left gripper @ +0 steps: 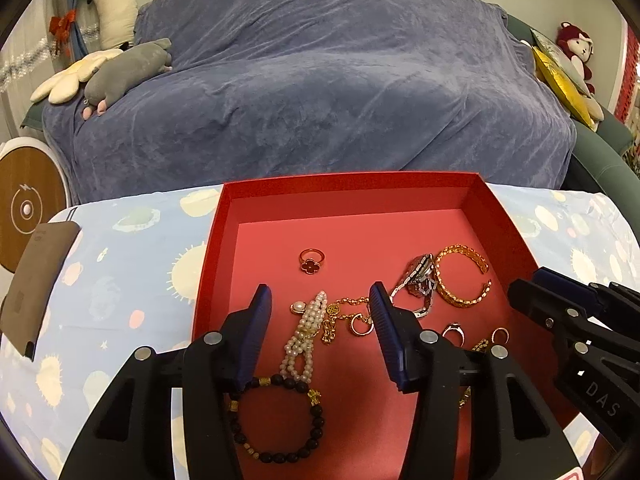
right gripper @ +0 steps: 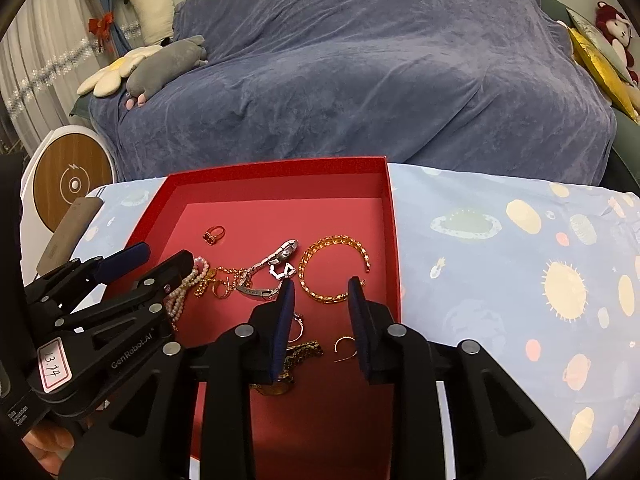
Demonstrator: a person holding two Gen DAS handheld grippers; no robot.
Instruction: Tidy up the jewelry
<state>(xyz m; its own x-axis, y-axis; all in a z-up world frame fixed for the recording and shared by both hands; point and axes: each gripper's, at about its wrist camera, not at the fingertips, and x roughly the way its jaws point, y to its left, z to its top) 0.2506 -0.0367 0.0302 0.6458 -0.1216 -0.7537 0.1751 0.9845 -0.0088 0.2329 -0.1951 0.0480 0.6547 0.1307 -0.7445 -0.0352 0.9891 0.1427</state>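
Note:
A red box (left gripper: 420, 188) (right gripper: 276, 170) on the blue cloth holds jewelry: a clover ring (left gripper: 312, 261) (right gripper: 214, 235), a pearl bracelet (left gripper: 306, 334), a black bead bracelet (left gripper: 280, 420), a gold chain (left gripper: 344, 312), a silver watch (left gripper: 418, 280) (right gripper: 276, 264), a gold cuff bangle (left gripper: 464, 276) (right gripper: 334, 266) and small rings (left gripper: 454, 332) (right gripper: 346, 346). My left gripper (left gripper: 320, 300) is open and empty above the pearls. My right gripper (right gripper: 320, 290) is open and empty just above the bangle's near edge; it also shows in the left wrist view (left gripper: 536, 280).
The box sits on a table with a light blue planet-print cloth (right gripper: 520, 264). A brown phone-like case (left gripper: 36, 276) lies at the table's left edge. A sofa under a blue cover (left gripper: 320, 80) stands behind, with plush toys (left gripper: 128, 68). A round white stand (left gripper: 28, 204) is left.

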